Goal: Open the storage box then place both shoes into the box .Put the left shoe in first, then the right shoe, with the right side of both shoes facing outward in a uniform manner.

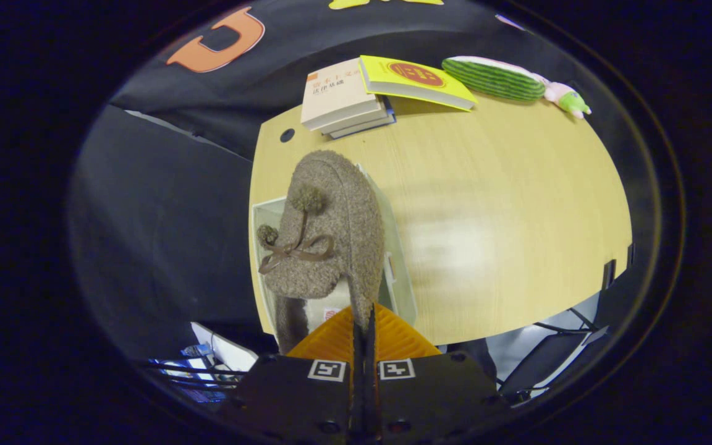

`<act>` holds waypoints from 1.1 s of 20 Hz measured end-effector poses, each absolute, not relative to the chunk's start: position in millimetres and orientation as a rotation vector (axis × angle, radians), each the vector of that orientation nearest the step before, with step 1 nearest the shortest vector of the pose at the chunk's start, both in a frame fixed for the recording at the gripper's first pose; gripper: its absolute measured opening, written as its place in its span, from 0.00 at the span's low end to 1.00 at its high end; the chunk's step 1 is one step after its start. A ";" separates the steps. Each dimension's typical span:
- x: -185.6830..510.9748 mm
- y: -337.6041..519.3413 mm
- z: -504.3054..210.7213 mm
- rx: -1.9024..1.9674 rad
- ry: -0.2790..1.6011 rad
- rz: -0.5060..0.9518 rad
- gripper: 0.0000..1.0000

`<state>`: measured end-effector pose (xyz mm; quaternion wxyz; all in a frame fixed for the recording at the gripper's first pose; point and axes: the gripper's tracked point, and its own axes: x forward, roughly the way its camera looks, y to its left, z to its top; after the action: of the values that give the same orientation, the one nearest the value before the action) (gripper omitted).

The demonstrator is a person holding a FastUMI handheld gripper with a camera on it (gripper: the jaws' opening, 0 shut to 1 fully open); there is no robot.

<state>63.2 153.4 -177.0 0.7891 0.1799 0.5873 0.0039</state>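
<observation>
A fuzzy brown slipper (pixel 325 235) with a bow and two pompoms hangs just ahead of my fingers, toe pointing away from me. My gripper (pixel 365 318) is shut on the slipper's side wall near the heel, both fingers pressed on the thin edge. Under the slipper lies the open clear storage box (pixel 400 272) on the wooden table (pixel 504 204); its rim shows to the left and right of the slipper. Most of the box's inside is hidden by the slipper. A second shoe cannot be made out.
A stack of books (pixel 340 99) and a yellow book (pixel 415 80) lie at the table's far edge, with a green striped plush toy (pixel 498 79) beyond them to the right. Chair parts (pixel 554 352) stand below the table's near edge.
</observation>
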 end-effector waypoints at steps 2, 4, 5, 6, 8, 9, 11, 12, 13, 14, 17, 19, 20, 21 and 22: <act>67.2 153.7 -182.3 0.372 1.267 0.003 0.07; 70.8 155.0 -187.7 0.386 1.266 -0.006 0.06; 72.3 157.2 -190.0 0.403 1.270 -0.006 0.07; 74.4 160.0 -192.0 0.426 1.267 0.004 0.10; 74.5 165.4 -192.2 0.446 1.270 0.027 0.28; 74.0 165.3 -192.2 0.442 1.266 0.032 0.36; 77.6 163.0 -187.2 0.419 1.236 0.034 0.51; 79.0 161.0 -185.0 0.404 1.219 0.038 0.58; 78.2 160.5 -180.1 0.398 1.205 0.040 0.66; 77.3 159.8 -176.0 0.392 1.196 0.042 0.73; 81.6 153.8 -159.8 0.368 1.125 0.042 0.86; 79.6 152.9 -147.9 0.371 1.081 0.044 0.86; 74.6 152.4 -136.2 0.369 1.063 0.044 0.86; 72.7 151.0 -132.0 0.363 1.046 0.043 0.86; 69.9 149.6 -126.7 0.353 1.028 0.042 0.86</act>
<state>69.9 149.6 -126.7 0.8556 0.1681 0.4892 0.0202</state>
